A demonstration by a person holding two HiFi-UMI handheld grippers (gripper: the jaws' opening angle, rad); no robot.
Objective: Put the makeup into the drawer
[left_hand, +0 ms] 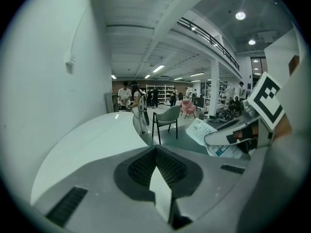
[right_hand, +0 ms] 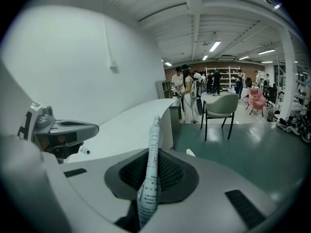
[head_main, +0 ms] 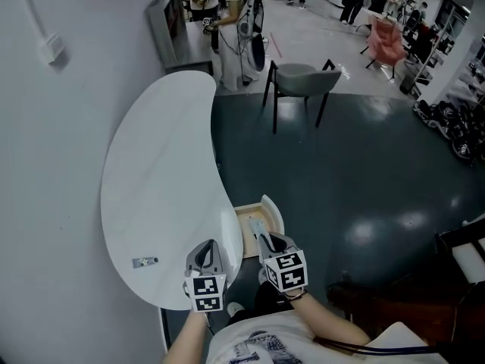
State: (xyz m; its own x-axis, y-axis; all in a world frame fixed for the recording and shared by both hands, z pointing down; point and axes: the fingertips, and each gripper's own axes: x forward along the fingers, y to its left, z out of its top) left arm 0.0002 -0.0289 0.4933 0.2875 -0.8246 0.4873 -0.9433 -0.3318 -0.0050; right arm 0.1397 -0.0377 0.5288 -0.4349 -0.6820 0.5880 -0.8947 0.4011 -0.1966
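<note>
Pinching flat printed makeup packet between fingers: right gripper. Packet stands on edge and pokes out past fingertips. Open drawer just ahead of and below those fingers. Left gripper fingers pressed together, over edge of white table. Small tube lies on table, left of left fingers, apart.
</note>
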